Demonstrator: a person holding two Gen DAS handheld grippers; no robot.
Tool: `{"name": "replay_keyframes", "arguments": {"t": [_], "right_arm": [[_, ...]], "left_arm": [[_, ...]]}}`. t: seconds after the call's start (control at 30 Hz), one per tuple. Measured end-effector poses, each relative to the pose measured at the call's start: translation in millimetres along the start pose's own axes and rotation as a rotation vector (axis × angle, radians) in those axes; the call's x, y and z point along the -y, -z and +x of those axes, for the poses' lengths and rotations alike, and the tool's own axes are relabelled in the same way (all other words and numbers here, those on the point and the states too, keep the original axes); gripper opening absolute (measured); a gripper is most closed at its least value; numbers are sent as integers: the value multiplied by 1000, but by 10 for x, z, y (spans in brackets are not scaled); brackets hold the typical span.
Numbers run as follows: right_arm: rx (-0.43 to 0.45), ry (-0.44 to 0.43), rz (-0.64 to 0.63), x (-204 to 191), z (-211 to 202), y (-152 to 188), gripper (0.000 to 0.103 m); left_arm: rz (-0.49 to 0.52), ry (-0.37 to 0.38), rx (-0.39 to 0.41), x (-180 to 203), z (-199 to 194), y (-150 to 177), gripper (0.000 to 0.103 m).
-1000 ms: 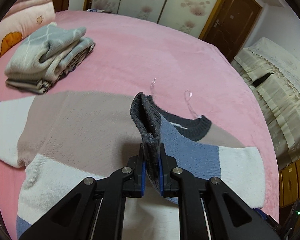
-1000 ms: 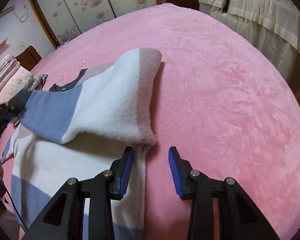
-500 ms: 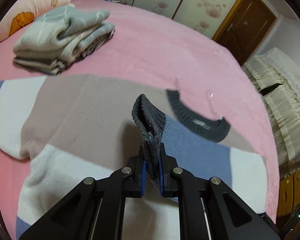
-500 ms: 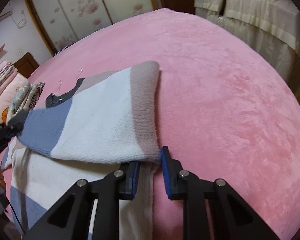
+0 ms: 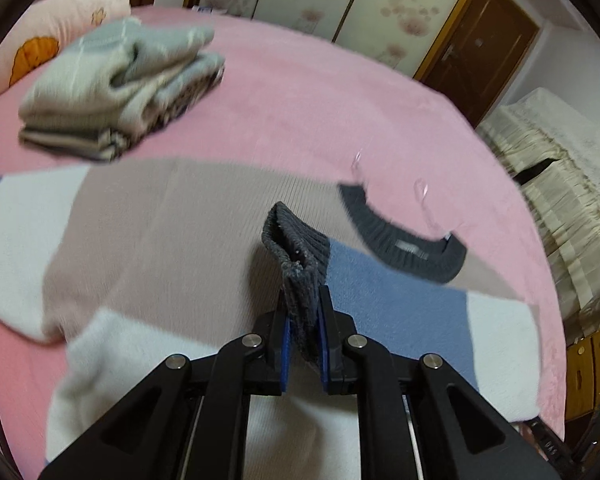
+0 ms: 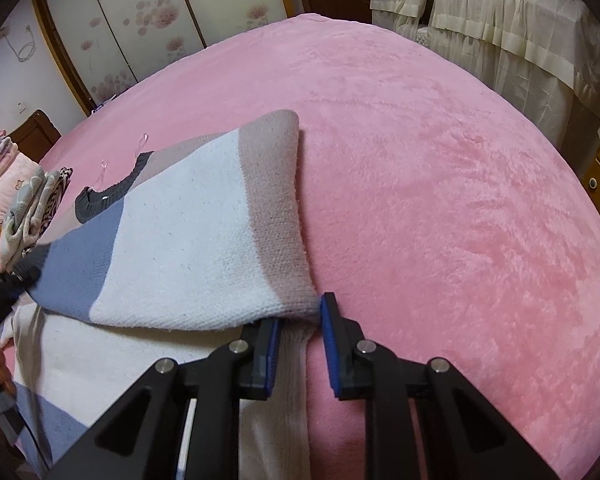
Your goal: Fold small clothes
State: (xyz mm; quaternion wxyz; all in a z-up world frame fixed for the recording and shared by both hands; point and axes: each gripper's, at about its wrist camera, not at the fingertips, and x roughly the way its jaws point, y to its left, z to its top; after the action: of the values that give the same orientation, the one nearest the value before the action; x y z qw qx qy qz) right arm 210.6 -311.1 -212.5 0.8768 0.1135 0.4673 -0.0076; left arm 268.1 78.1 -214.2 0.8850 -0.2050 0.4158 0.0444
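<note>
The left gripper (image 5: 303,330) pinches the sweater's (image 6: 172,224) grey cuff (image 5: 296,256), folding the sleeve across; the right gripper (image 6: 298,330), just closing, clamps the side edge on the bed (image 6: 440,160).

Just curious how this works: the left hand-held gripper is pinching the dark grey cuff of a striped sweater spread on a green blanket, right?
Nearly. The blanket is pink, not green, as the left wrist view shows. The rest holds: the left hand-held gripper is pinching the dark grey cuff of the striped sweater.
</note>
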Motion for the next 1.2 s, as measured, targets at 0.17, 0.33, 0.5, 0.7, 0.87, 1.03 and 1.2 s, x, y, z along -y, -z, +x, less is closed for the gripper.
{"name": "replay_keyframes", "arguments": {"t": [0.17, 0.33, 0.5, 0.7, 0.87, 1.03, 1.2], "right_arm": [[-10, 30, -27, -76, 49, 27, 19], [-44, 30, -55, -91, 9, 15, 22], [-58, 2, -84, -7, -289, -5, 29], [33, -44, -88, 69, -701, -226, 50], [51, -56, -70, -6, -443, -674, 51], [-25, -73, -42, -116, 129, -1012, 51], [-68, -87, 17, -122, 495, -1210, 51]], "left_arm": [[14, -58, -47, -62, 204, 22, 10], [8, -62, -81, -138, 297, 95, 20], [38, -60, -76, -206, 65, 82, 36], [57, -22, -7, -207, -292, -8, 36], [52, 37, -15, -21, -211, -121, 36], [96, 40, -63, 227, 116, -162, 34], [106, 20, -112, 275, 437, -191, 23]]}}
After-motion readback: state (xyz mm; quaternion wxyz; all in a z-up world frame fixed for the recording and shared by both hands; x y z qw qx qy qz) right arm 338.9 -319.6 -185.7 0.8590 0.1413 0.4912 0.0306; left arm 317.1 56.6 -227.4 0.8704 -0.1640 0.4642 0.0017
